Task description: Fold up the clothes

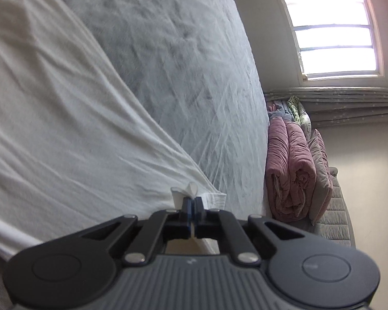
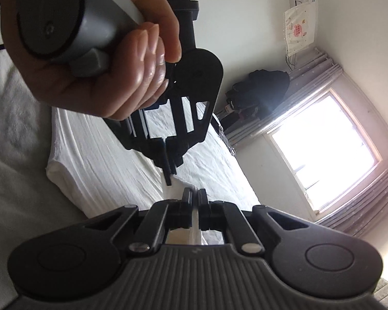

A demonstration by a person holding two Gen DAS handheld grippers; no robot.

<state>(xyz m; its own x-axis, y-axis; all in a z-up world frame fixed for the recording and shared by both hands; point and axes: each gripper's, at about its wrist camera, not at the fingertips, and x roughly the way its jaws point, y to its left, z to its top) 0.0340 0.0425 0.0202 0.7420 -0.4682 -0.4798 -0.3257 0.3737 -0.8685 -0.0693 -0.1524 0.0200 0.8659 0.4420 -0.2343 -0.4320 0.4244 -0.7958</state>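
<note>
A white garment (image 1: 64, 118) lies stretched over the bed, pulled taut toward my left gripper (image 1: 192, 200), which is shut on its hem corner. In the right wrist view the same white garment (image 2: 103, 149) lies on the bed with a folded edge at the left. My right gripper (image 2: 194, 195) is shut on a strip of the white cloth. The left gripper (image 2: 169, 170), held in a hand (image 2: 103, 59), hangs just above and ahead of it, jaws closed.
The bed has a pale grey sheet (image 1: 183, 59). Folded pink and grey quilts (image 1: 295, 170) are stacked beyond the bed's edge. A bright window (image 1: 331, 25) with curtains is on the wall; dark clothes (image 2: 258, 87) hang in the corner.
</note>
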